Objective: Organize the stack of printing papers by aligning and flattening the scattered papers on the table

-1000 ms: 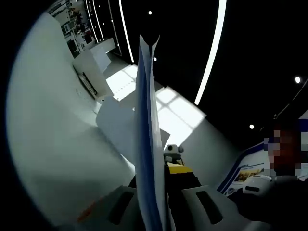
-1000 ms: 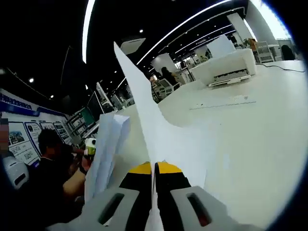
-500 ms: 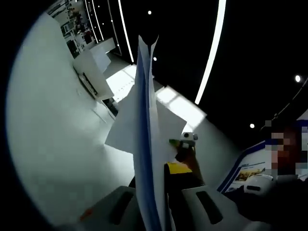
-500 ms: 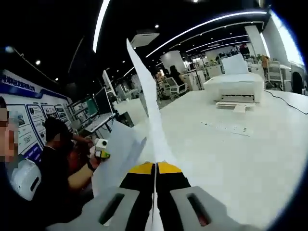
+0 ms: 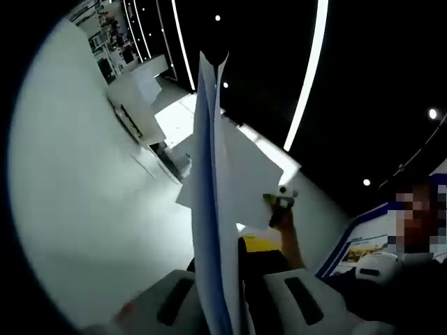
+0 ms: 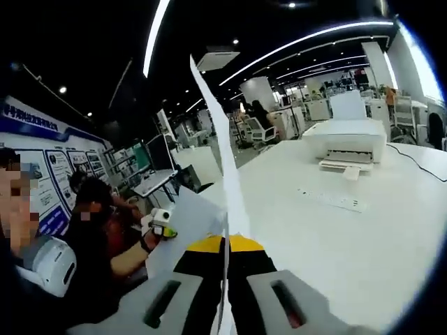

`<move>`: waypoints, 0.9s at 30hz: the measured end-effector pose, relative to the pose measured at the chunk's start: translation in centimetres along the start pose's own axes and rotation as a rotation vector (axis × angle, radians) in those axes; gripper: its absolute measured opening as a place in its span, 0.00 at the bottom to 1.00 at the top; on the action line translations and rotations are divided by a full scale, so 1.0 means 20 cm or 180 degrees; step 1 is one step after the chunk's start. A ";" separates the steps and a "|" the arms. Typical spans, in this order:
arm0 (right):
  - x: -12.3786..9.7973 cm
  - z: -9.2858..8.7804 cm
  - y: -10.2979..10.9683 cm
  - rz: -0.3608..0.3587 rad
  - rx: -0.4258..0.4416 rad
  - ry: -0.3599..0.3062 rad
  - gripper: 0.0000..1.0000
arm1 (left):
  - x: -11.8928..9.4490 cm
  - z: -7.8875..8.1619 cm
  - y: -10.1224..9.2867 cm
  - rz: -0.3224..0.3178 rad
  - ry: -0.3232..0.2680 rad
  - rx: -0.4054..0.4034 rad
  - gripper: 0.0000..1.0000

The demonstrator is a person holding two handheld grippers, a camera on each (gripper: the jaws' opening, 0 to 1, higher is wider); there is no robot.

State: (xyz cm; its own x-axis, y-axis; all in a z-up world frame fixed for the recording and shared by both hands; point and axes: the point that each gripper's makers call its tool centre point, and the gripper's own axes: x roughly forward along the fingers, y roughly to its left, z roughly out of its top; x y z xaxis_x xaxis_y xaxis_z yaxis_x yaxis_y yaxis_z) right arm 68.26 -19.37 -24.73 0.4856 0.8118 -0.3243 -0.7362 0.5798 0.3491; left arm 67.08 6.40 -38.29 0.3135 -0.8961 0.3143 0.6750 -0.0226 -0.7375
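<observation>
Left gripper point(image 5: 222, 296) pinching edge-on stack of white printing papers point(image 5: 209, 174) upright, right gripper point(image 6: 225, 279) clamped on thin white paper sheet point(image 6: 223, 160), both above white table point(image 6: 335, 230), white printer point(image 6: 347, 138) at far right.

Large white table point(image 6: 363, 237) with white boxy printer point(image 6: 347, 136); dark ceiling with long bright light strips point(image 6: 300, 42); blue-and-white wall posters point(image 6: 56, 181); office desks with monitors point(image 6: 157, 157) behind.

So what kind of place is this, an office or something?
Probably an open-plan office or showroom: a white printer sits on a long white table, desks with monitors stand beyond, and blue display boards line the wall.
</observation>
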 end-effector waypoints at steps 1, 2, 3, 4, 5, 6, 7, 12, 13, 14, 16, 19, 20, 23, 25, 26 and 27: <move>-0.02 0.02 0.01 0.0000 -0.0022 -0.0005 0.00 | 0.00 0.00 0.00 0.0002 0.0001 0.0001 0.06; -0.04 0.04 0.03 0.0003 -0.0050 -0.0011 0.00 | 0.00 0.00 0.00 0.0002 0.0001 0.0002 0.06; -0.06 0.06 0.04 0.0007 -0.0077 -0.0017 0.00 | 0.00 0.00 0.00 0.0002 0.0001 0.0002 0.06; -0.08 0.08 0.05 0.0010 -0.0105 -0.0023 0.00 | 0.00 0.00 0.00 0.0003 0.0001 0.0002 0.06; -0.10 0.10 0.07 0.0013 -0.0133 -0.0029 0.00 | 0.00 0.00 0.00 0.0003 0.0002 0.0002 0.06; -0.11 0.12 0.07 0.0012 -0.0190 -0.0033 0.00 | 0.00 0.00 0.00 0.0003 0.0002 0.0002 0.06; -0.14 0.15 0.06 -0.0001 -0.0276 -0.0034 0.00 | 0.00 0.00 0.00 0.0003 0.0001 0.0001 0.06; -0.19 0.21 0.11 0.0078 -0.0361 0.0014 0.00 | 0.00 0.00 0.01 0.0003 0.0000 -0.0003 0.06; -0.20 0.22 0.12 0.0080 -0.0392 0.0047 0.00 | 0.00 0.00 0.01 0.0004 0.0000 -0.0005 0.06; -0.21 0.22 0.12 0.0078 -0.0404 0.0074 0.00 | 0.00 0.01 0.01 0.0004 -0.0001 -0.0007 0.06; -0.22 0.21 0.15 0.0109 -0.0475 0.0185 0.00 | 0.00 0.01 0.01 0.0000 -0.0002 -0.0007 0.06; -0.24 0.19 0.21 0.0218 -0.0555 0.0301 0.00 | 0.00 0.00 0.00 0.0002 0.0000 -0.0005 0.06; -0.25 0.19 0.22 0.0236 -0.0565 0.0312 0.00 | 0.00 0.00 0.00 0.0003 -0.0001 -0.0006 0.06; -0.26 0.15 0.29 0.0343 -0.0746 0.0451 0.00 | 0.01 -0.01 0.00 0.0004 -0.0001 -0.0008 0.06; -0.27 0.11 0.33 0.0340 -0.0925 0.0635 0.00 | 0.01 -0.01 -0.01 0.0002 -0.0001 -0.0008 0.06; -0.28 0.12 0.34 0.0355 -0.0982 0.0665 0.00 | 0.01 -0.01 -0.01 0.0004 0.0000 -0.0009 0.06; -0.28 0.11 0.36 0.0377 -0.1010 0.0695 0.00 | 0.01 0.00 0.00 0.0004 -0.0001 -0.0010 0.06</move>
State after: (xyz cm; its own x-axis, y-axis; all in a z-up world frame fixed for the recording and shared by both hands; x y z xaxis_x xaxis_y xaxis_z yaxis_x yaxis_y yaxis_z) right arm 61.37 -19.59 -18.40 0.3024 0.8181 -0.4892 -0.9066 0.4053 0.1174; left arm 67.02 6.27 -38.24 0.3146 -0.8960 0.3135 0.6724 -0.0228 -0.7398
